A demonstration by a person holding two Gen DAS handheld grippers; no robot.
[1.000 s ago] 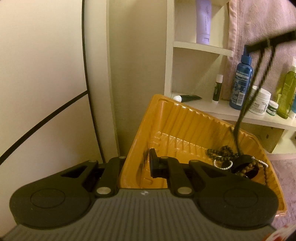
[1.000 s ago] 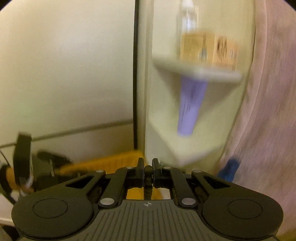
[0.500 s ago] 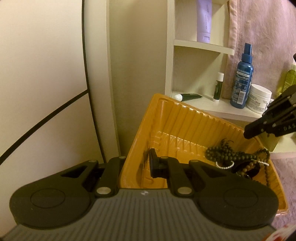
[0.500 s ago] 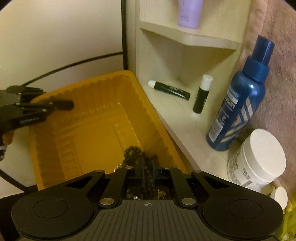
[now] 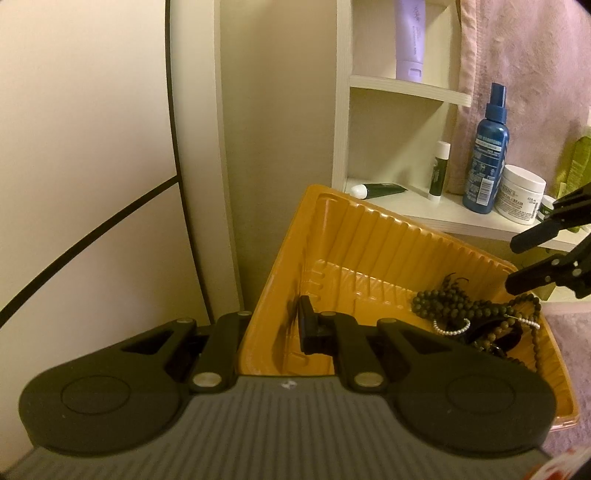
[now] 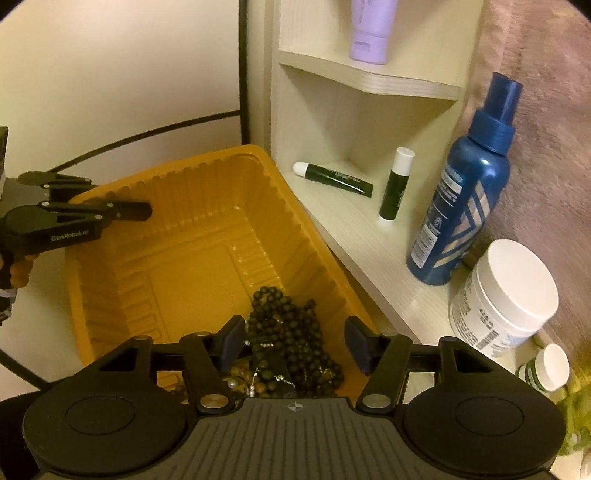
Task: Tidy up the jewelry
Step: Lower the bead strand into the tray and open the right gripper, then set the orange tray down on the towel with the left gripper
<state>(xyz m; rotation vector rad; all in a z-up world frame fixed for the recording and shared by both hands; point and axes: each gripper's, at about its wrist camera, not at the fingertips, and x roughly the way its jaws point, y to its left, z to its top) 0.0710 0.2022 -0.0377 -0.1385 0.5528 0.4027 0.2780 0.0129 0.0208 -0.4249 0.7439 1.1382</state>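
Note:
An orange plastic tray (image 5: 369, 243) (image 6: 122, 280) is held tilted beside the shelf. My left gripper (image 5: 273, 328) is shut on the tray's left wall, one finger inside and one outside. A heap of dark bead necklaces (image 5: 454, 306) (image 6: 291, 343) with a small pearl strand (image 5: 452, 330) lies in the tray's near right corner. My right gripper (image 6: 291, 345) is open and empty, its fingers on either side just above the heap; it also shows in the left wrist view (image 5: 528, 258).
A pale wooden corner shelf (image 6: 354, 229) stands behind the tray with a green tube (image 6: 332, 179), a lip balm stick (image 6: 397, 184), a blue spray bottle (image 6: 461, 199), a white cream jar (image 6: 506, 299) and a lilac tube (image 6: 369, 29) above. A pink towel (image 5: 517, 74) hangs at right.
My right gripper came down from above with the black bead necklace, lowered it into the tray and opened, leaving it on the heap. The left gripper and tray stayed put.

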